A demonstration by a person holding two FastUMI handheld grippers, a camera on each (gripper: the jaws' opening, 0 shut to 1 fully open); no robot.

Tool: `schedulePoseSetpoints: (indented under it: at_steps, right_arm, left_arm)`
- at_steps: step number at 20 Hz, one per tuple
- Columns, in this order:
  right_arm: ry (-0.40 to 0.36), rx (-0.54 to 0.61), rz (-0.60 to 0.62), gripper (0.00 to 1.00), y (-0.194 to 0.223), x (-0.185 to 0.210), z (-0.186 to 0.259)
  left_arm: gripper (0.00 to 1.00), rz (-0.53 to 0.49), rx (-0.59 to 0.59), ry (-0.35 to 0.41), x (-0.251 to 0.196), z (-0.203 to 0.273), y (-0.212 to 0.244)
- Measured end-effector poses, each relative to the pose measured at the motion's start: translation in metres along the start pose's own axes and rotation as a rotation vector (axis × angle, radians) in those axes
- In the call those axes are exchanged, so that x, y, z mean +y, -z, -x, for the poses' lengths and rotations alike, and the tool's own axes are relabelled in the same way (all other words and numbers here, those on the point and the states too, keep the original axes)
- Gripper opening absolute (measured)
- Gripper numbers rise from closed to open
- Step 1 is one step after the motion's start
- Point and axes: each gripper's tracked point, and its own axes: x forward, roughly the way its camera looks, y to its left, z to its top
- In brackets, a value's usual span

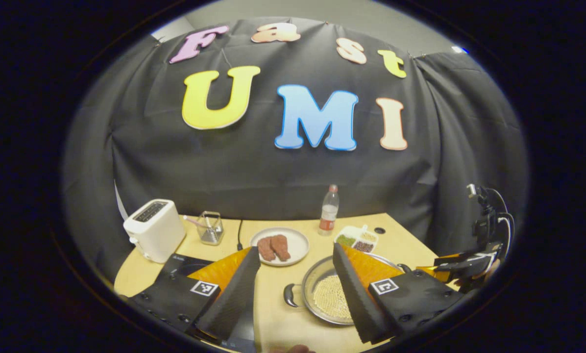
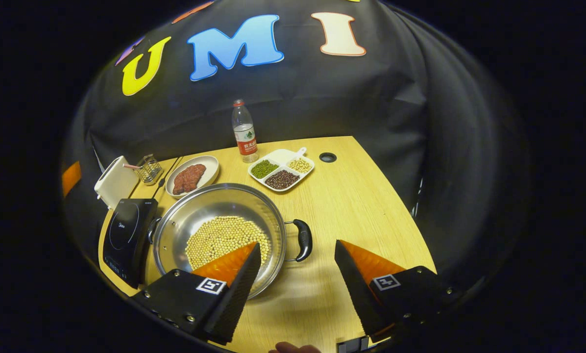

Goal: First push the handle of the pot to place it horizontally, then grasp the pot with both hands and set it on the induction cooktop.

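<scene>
Both grippers spread wide over the wooden table (image 2: 361,206), nothing held!

Right gripper (image 2: 298,274) hangs open, its jaws apart, the pot (image 2: 209,211) of pale beans just ahead-left and one black handle (image 2: 304,239) between its fingers, untouched. Left gripper (image 1: 297,287) gapes too, over the pot's other handle. Induction cooktop (image 2: 126,233) sits left, beside the pot; its brand mark is too small to read. Beyond: meat plate (image 2: 209,166), divided bean dish (image 2: 293,158), labelled bottle (image 2: 244,128), white toaster (image 1: 155,235), black cloth wall (image 2: 293,98).
</scene>
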Motion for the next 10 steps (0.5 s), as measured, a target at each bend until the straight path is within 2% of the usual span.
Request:
schedulePoseSetpoints:
  at_steps: [1, 7, 8, 9, 10]
  right_arm:
    - [-0.002, 0.008, -0.002, 0.98, 0.002, -0.001, -0.009]
    - [0.001, 0.044, 0.016, 0.98, 0.008, -0.008, -0.052]
    - [0.001, 0.049, 0.018, 0.94, 0.008, -0.009, -0.059]
    - [0.003, 0.055, 0.02, 0.98, 0.008, -0.01, -0.064]
    - [0.004, 0.061, 0.022, 0.98, 0.011, -0.011, -0.07]
  left_arm:
    - [0.97, 0.007, 0.035, -0.002, -0.001, -0.01, 0.012]
    - [0.97, 0.019, 0.221, -0.009, -0.002, -0.064, 0.094]
    - [0.99, 0.019, 0.246, -0.015, 0.0, -0.073, 0.107]
    - [0.96, 0.019, 0.266, -0.019, 0.002, -0.082, 0.117]
    - [0.97, 0.018, 0.286, -0.026, 0.005, -0.09, 0.128]
